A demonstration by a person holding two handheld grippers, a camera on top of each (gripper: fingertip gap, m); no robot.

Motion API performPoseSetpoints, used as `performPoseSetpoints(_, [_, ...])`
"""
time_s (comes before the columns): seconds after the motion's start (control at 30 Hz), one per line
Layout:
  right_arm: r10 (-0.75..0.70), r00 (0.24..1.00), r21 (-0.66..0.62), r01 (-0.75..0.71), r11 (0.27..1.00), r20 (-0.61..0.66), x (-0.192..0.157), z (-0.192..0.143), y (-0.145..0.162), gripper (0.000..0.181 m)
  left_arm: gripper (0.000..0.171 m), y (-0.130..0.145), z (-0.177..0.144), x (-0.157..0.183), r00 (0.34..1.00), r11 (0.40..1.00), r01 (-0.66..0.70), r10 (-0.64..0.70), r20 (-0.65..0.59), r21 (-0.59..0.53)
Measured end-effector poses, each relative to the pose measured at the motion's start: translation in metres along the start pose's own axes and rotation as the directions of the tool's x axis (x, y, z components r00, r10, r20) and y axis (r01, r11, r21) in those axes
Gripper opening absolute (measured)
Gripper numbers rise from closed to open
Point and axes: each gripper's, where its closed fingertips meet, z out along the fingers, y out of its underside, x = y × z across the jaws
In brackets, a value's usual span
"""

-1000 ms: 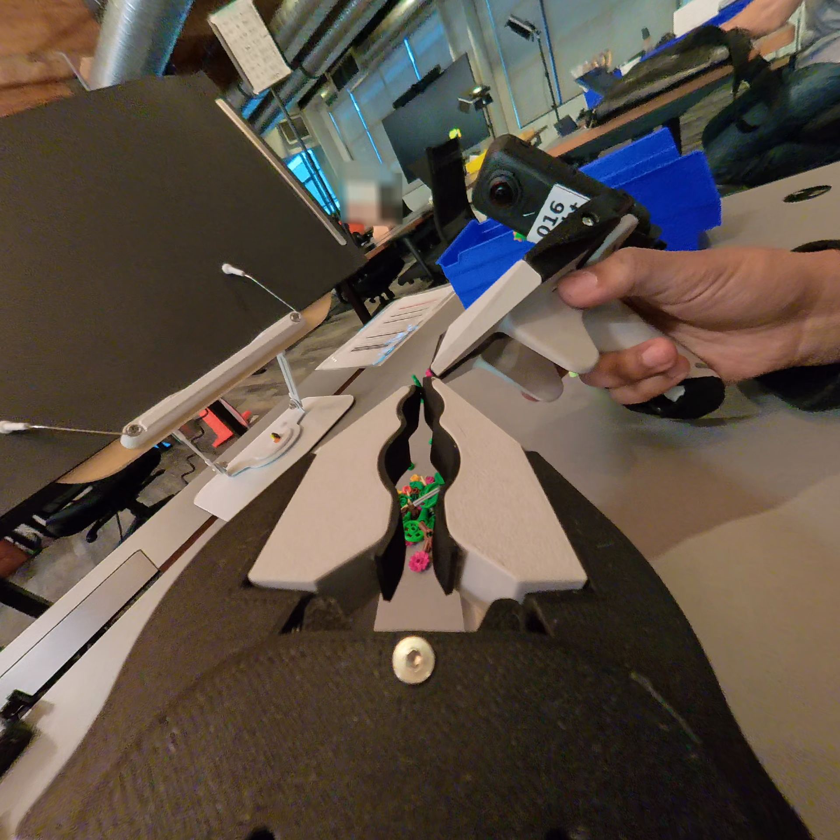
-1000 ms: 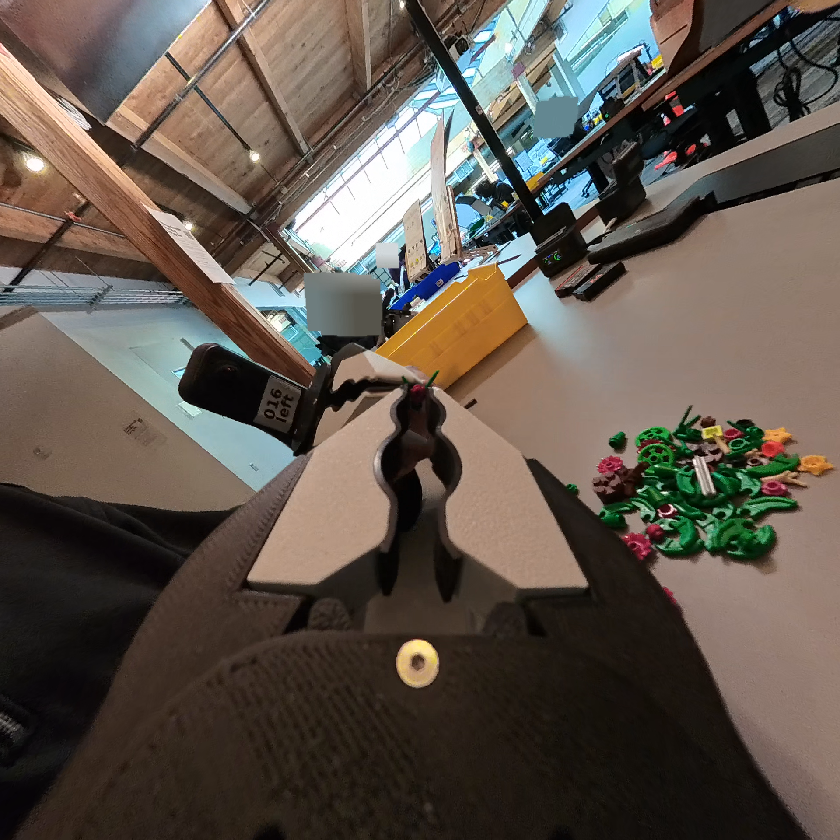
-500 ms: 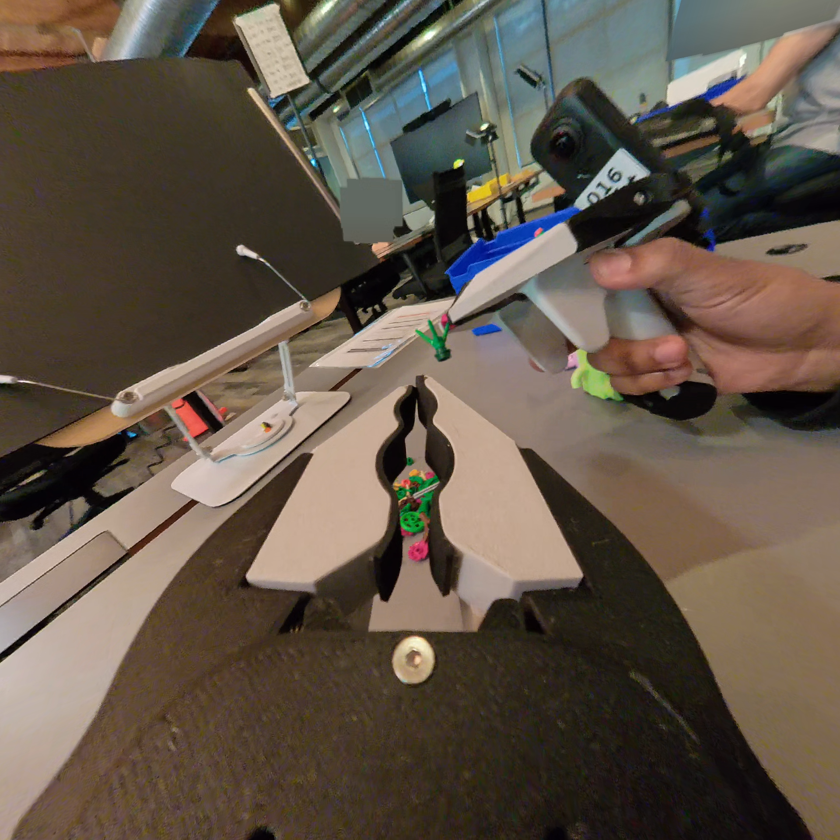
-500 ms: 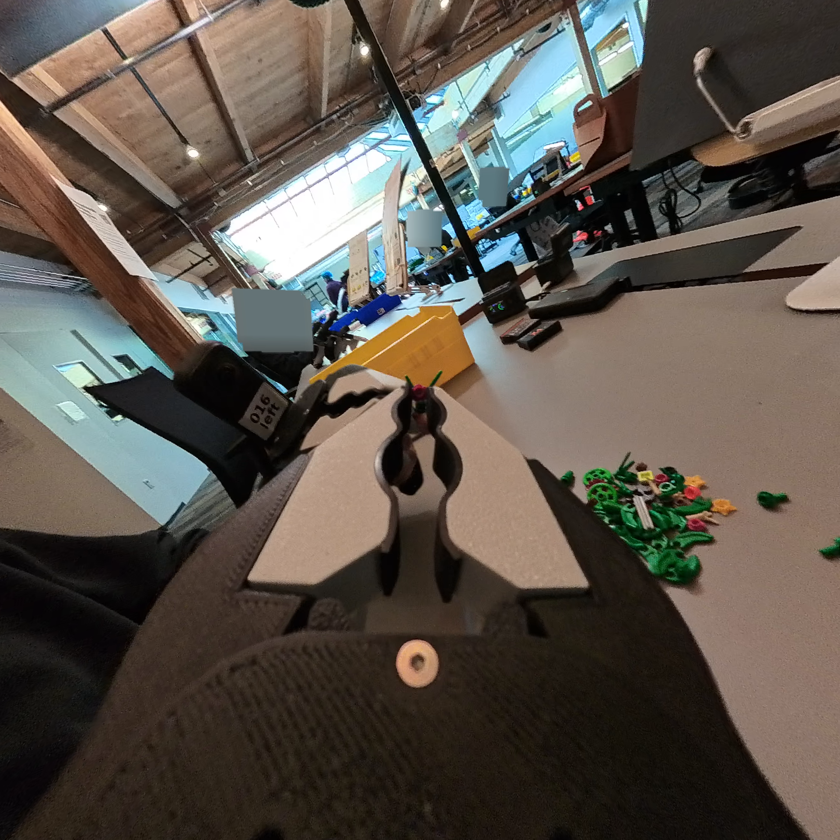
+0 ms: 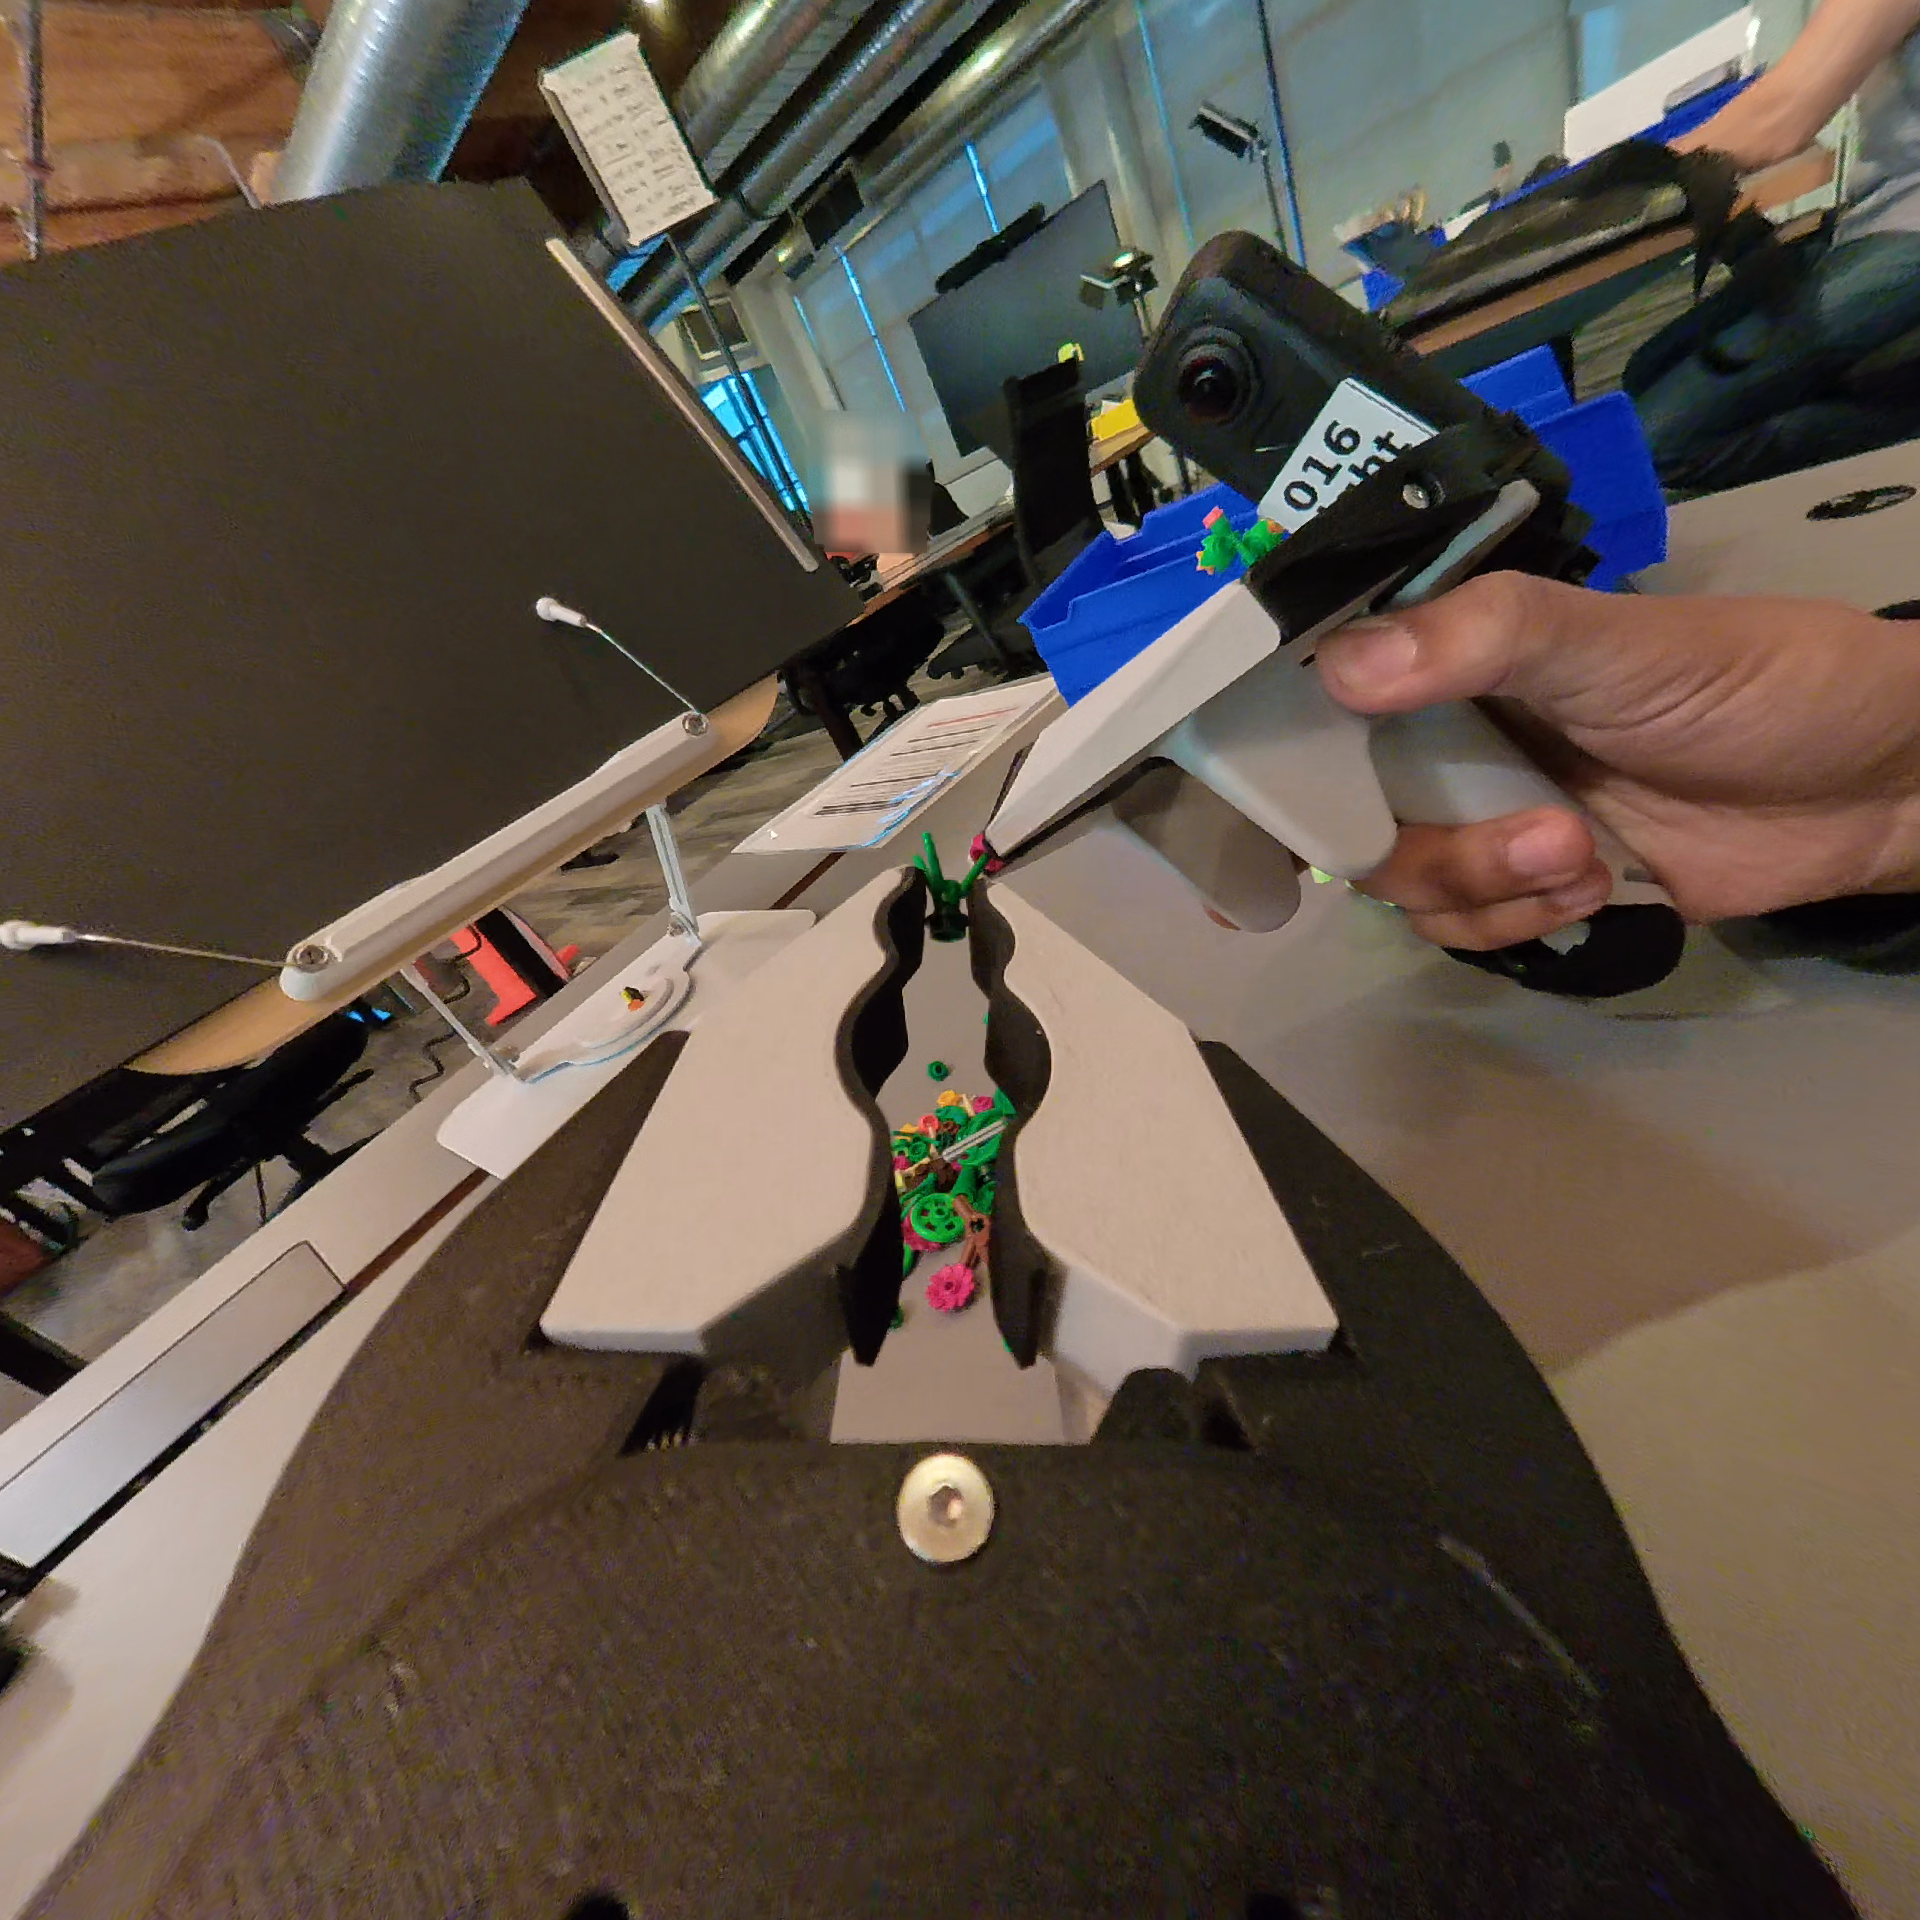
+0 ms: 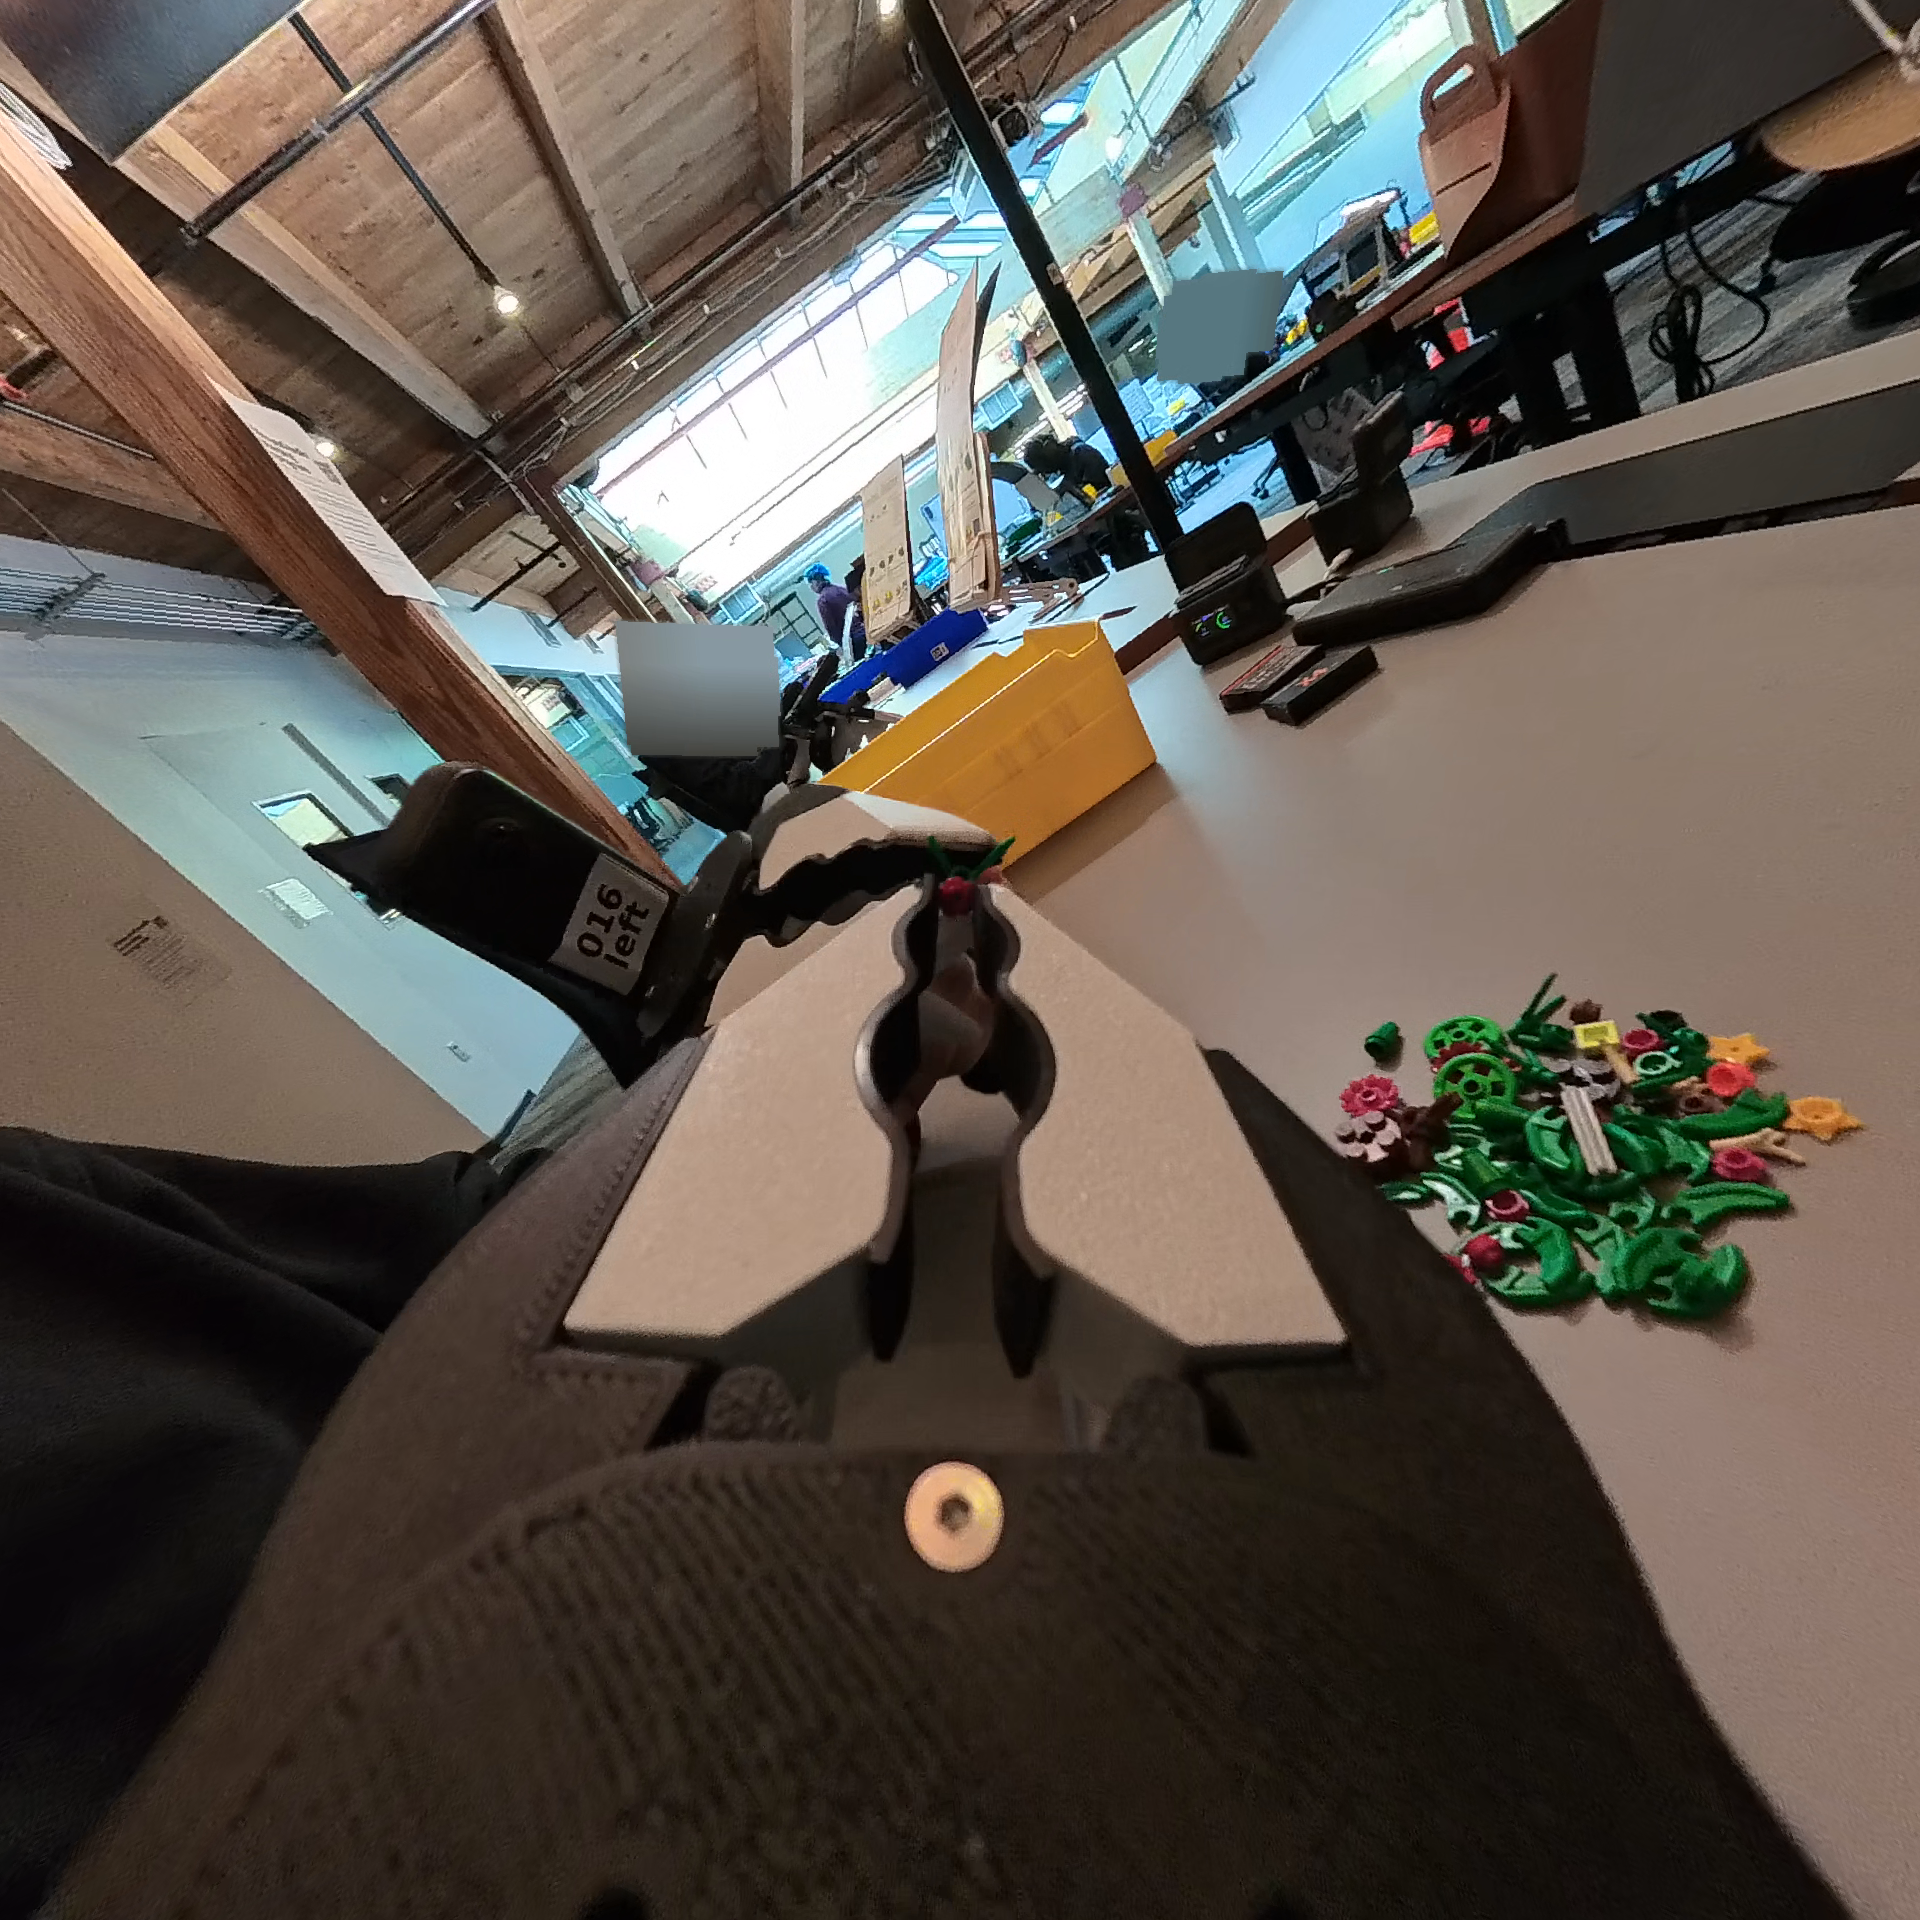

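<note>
Glossy plastic toy pieces [image 6: 1579, 1153] lie on a smooth matt table [image 6: 1558, 831]; a glossy yellow plastic bin [image 6: 1008, 743] sits under rough wooden beams [image 6: 644, 156].

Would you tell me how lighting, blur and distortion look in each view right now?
Left wrist view: the wide lens bows lines near the edges, and the shadow under the hand on the table is soft. Right wrist view: the far windows are blown out, the toy pile is sharp, the bottom corners are blurry.
</note>
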Motion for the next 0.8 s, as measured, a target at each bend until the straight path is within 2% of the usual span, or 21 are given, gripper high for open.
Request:
performPoseSetpoints(0.2, [0.002,1.000,0.017,-0.003,1.000,0.010,-0.003,-0.003,-0.005,0.004,0.003,-0.003,0.002,0.000,0.999,0.999,-0.041,0.042,0.010,-0.027])
performPoseSetpoints(0.3, [-0.007,1.000,0.051,0.007,0.999,0.002,-0.006,-0.004,-0.009,0.005,0.003,-0.005,0.002,-0.002,1.000,0.999,0.030,-0.030,-0.008,-0.018])
performPoseSetpoints(0.4, [-0.012,0.999,0.247,0.021,0.969,-0.036,0.000,-0.034,-0.047,0.003,0.002,0.012,-0.005,-0.018,0.998,0.996,0.055,-0.054,0.026,-0.069])
performPoseSetpoints(0.47, [-0.013,0.994,0.229,0.038,0.973,-0.108,0.015,-0.046,-0.048,0.004,0.002,0.007,-0.008,-0.027,0.988,0.988,0.156,-0.155,0.027,-0.021])
performPoseSetpoints(0.53, [-0.047,0.976,0.118,0.073,0.990,-0.211,0.030,-0.040,-0.033,0.004,0.002,0.009,-0.007,-0.032,0.981,0.981,0.191,-0.191,0.038,-0.013])
performPoseSetpoints(0.6, [-0.138,0.936,-0.057,0.126,0.990,-0.325,0.049,-0.028,-0.012,0.004,0.002,0.012,-0.008,-0.034,0.982,0.982,0.185,-0.183,0.053,-0.024])
performPoseSetpoints(0.7, [-0.348,0.801,-0.374,0.169,0.912,-0.486,0.091,-0.023,0.025,0.005,0.002,0.016,-0.009,-0.038,0.983,0.985,0.169,-0.165,0.075,-0.038])
performPoseSetpoints(0.73, [-0.394,0.764,-0.434,0.167,0.885,-0.510,0.102,-0.022,0.032,0.004,0.002,0.017,-0.009,-0.038,0.983,0.985,0.168,-0.165,0.076,-0.041])
performPoseSetpoints(0.8, [-0.422,0.740,-0.498,0.136,0.856,-0.524,0.114,-0.019,0.044,0.005,0.002,0.019,-0.007,-0.035,0.984,0.985,0.167,-0.164,0.064,-0.052])
